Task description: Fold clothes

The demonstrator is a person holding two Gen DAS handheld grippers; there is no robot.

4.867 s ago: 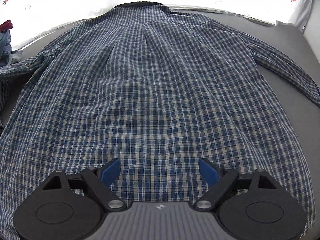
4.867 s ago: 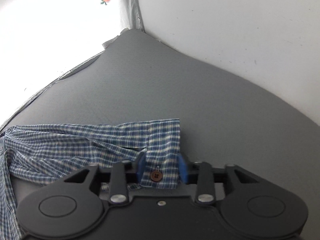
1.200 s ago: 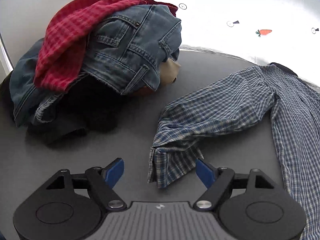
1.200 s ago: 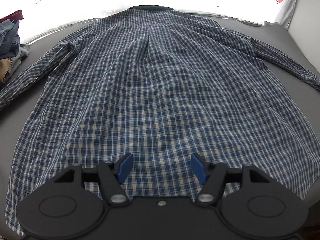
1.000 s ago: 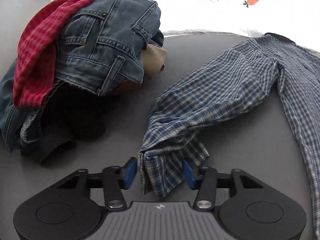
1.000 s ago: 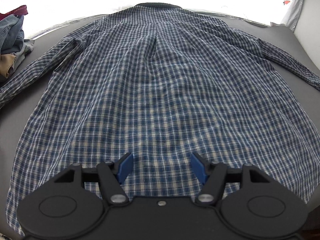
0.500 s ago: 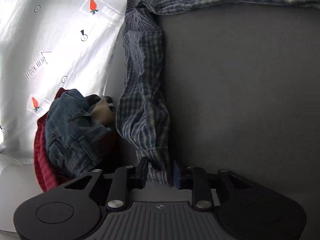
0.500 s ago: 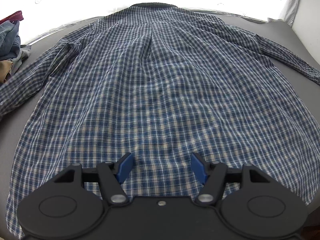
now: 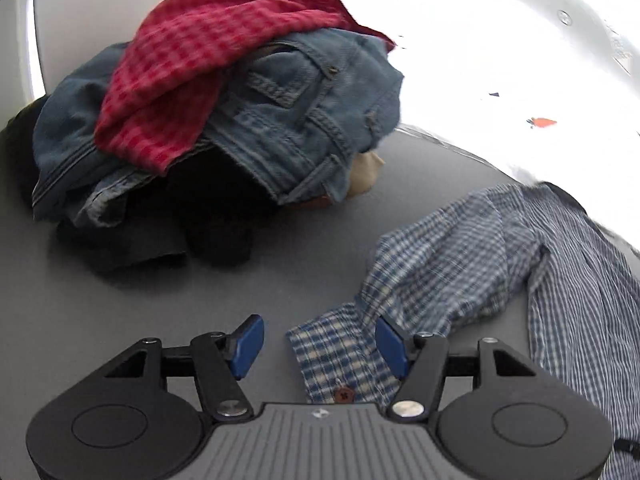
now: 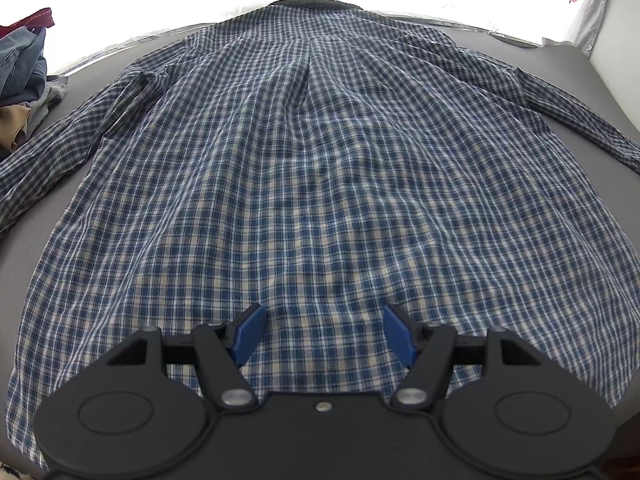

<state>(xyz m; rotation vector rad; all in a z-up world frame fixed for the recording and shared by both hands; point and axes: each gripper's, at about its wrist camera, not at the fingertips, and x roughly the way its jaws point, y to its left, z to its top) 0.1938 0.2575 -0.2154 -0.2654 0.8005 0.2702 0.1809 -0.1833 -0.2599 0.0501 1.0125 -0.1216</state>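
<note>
txt: none legible | white sheet (image 9: 500, 40) far side: printed carrot/strawberry icons + small marks, lettering too blown-out to read | left gripper (image 9: 320, 344) body: tiny logo mark, unreadable | plaid shirt (image 10: 312, 184), jeans (image 9: 296, 120): no label readable

Through the left wrist camera I see my left gripper (image 9: 320, 344) with its blue pads spread wide. The buttoned cuff (image 9: 340, 364) of the blue plaid shirt (image 9: 568, 280) lies between them on the grey surface (image 9: 140, 304), nearer the right pad. Beyond sits a heap of clothes: jeans (image 9: 304, 120) under a red checked garment (image 9: 200, 72).
</note>
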